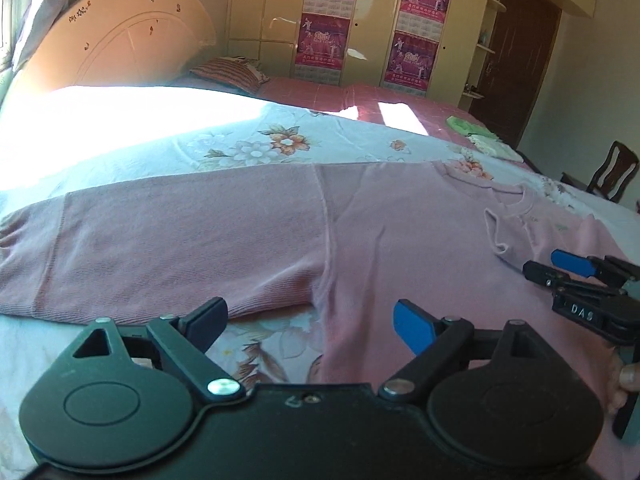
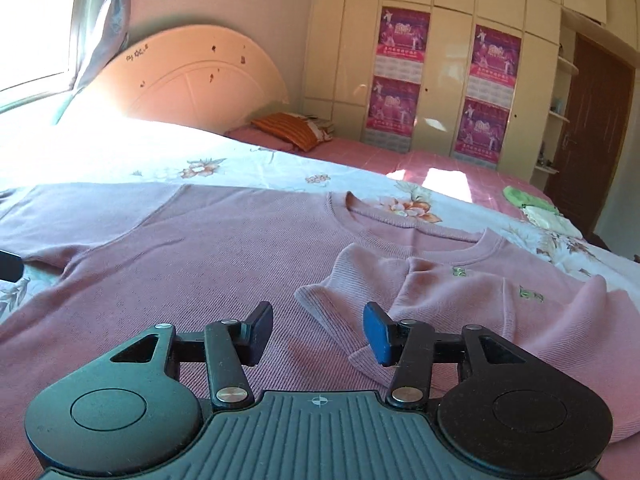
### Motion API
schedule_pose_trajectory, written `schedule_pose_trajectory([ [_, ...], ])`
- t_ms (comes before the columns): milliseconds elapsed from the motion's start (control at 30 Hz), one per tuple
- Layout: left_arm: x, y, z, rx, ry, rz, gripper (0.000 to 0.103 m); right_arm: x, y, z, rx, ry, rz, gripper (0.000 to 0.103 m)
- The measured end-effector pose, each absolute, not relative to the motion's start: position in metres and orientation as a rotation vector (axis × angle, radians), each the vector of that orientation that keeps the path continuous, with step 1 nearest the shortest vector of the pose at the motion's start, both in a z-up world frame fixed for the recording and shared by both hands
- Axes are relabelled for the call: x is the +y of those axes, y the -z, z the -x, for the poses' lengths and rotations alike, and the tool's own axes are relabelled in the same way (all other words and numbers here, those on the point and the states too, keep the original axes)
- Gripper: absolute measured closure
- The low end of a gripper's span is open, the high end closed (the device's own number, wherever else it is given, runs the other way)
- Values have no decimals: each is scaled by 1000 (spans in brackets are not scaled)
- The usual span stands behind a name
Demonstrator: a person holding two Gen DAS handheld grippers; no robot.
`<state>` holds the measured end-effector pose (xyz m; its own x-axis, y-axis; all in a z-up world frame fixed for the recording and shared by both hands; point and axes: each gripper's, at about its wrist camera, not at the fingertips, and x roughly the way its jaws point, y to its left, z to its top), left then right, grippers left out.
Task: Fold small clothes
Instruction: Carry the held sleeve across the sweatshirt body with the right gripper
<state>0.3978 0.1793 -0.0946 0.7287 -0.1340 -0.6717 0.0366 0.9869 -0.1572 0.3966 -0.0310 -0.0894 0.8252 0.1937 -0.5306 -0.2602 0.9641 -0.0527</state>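
A pink long-sleeved knit top (image 1: 380, 240) lies flat on the floral bedsheet (image 1: 240, 140). Its left sleeve (image 1: 160, 248) stretches out to the left. Its right sleeve (image 2: 360, 304) is folded over the body, cuff near the neckline (image 2: 420, 232). My left gripper (image 1: 310, 320) is open and empty, hovering over the left armpit of the top. My right gripper (image 2: 318, 330) is open and empty, just above the folded sleeve's cuff. It also shows in the left wrist view (image 1: 560, 268), at the right edge.
A wooden headboard (image 1: 120, 32) and a striped pillow (image 1: 228, 72) are at the far end. Folded green and pale clothes (image 1: 480, 136) lie on the pink bedcover (image 1: 320, 96) at the right. Wardrobes with posters (image 1: 328, 16), a door and a chair (image 1: 612, 172) stand beyond.
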Motion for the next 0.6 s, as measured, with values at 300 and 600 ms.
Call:
schedule_pose_trajectory([
  [300, 63, 122, -477, 823, 429, 329, 48, -122, 70, -364, 579, 44, -21, 68],
  [600, 12, 153, -522, 870, 431, 329, 96, -202, 70, -330, 627, 192, -152, 75],
])
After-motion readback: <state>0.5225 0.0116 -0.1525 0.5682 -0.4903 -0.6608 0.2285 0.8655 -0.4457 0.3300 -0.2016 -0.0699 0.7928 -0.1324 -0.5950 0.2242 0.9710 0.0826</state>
